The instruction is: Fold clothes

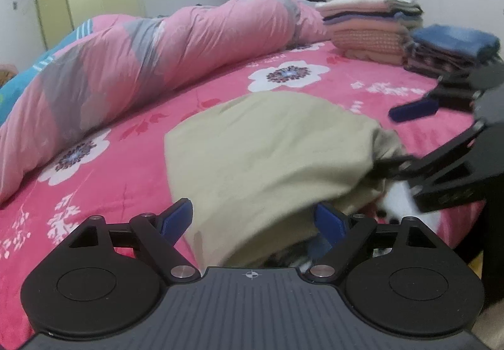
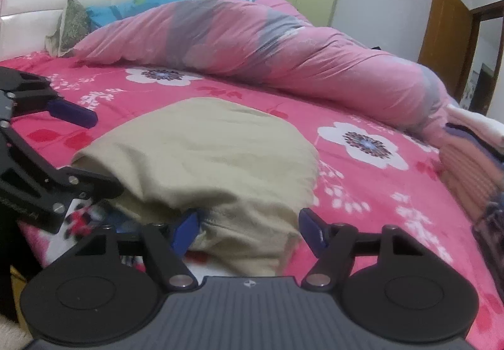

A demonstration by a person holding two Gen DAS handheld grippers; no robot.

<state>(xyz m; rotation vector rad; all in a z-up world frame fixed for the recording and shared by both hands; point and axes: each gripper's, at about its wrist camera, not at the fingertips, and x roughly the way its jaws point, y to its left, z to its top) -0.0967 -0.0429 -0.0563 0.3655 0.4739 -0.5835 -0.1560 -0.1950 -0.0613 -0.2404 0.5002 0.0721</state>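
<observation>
While the beige garment [image 1: 267, 148] lies bunched on the pink floral bedsheet [image 1: 132, 180] near the bed's edge, I see both of my tools spread wide around its near hem: the left tool [image 1: 253, 217] has cloth between its blue pads, and the right tool [image 2: 249, 225] likewise straddles a fold, neither clamped. Beyond it stretches a rolled pink-and-grey quilt [image 2: 283, 57], with stacks of folded clothes [image 1: 375, 28] further along the bed, well apart from the garment.
</observation>
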